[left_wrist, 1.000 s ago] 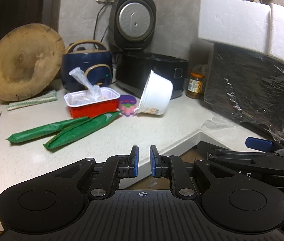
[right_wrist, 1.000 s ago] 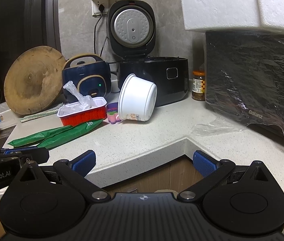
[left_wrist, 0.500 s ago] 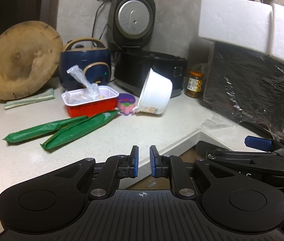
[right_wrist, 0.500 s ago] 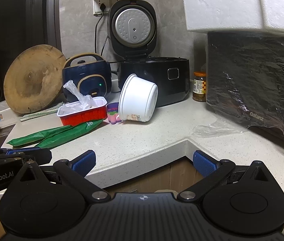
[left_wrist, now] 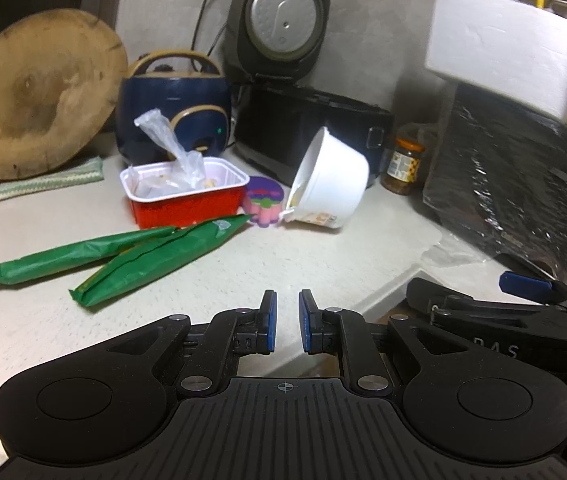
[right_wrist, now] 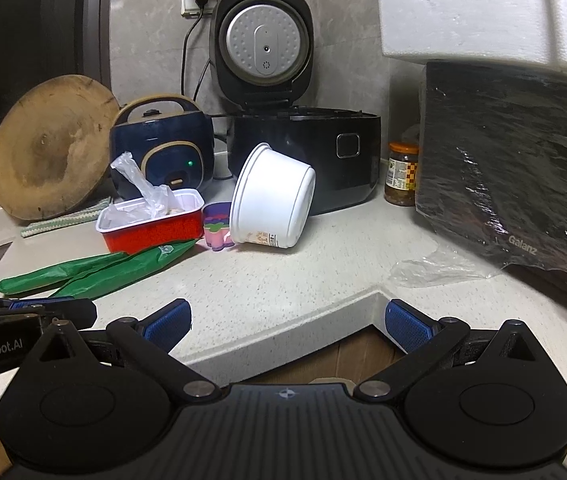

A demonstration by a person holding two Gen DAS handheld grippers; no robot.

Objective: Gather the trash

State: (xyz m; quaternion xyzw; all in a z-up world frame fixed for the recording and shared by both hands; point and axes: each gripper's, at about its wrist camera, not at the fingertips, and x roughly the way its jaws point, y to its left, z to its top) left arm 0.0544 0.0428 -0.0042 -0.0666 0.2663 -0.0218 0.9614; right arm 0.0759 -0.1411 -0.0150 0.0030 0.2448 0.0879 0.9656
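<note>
Left gripper (left_wrist: 286,326): fingers drawn nearly together with only a narrow slit between the blue pads, holding nothing, poised at the near edge of the countertop (left_wrist: 323,256). Right gripper (right_wrist: 288,322): fingers spread wide, empty, hovering over the inner corner of the counter edge.

Trash, all lying untouched farther in: two green wrappers (left_wrist: 151,258) nearest, on the left, overlapping in a V; behind them a red food tray (left_wrist: 185,194) holding a crumpled clear plastic bag (left_wrist: 171,148); to its right a small purple-and-pink cup (left_wrist: 265,206); and, leaning on that cup, a tipped white paper bowl (right_wrist: 271,198), rim facing left. A clear film scrap (right_wrist: 439,270) lies at the right, by the wrapped microwave (right_wrist: 523,184).

Step in hand, as judged: the approach. The spread right gripper suits the bowl's rim or wall; a gentle pinch should avoid crushing it or knocking the cup. The left gripper would need to spread before taking a wrapper, gripping the bunched end, not the flat middle.
</note>
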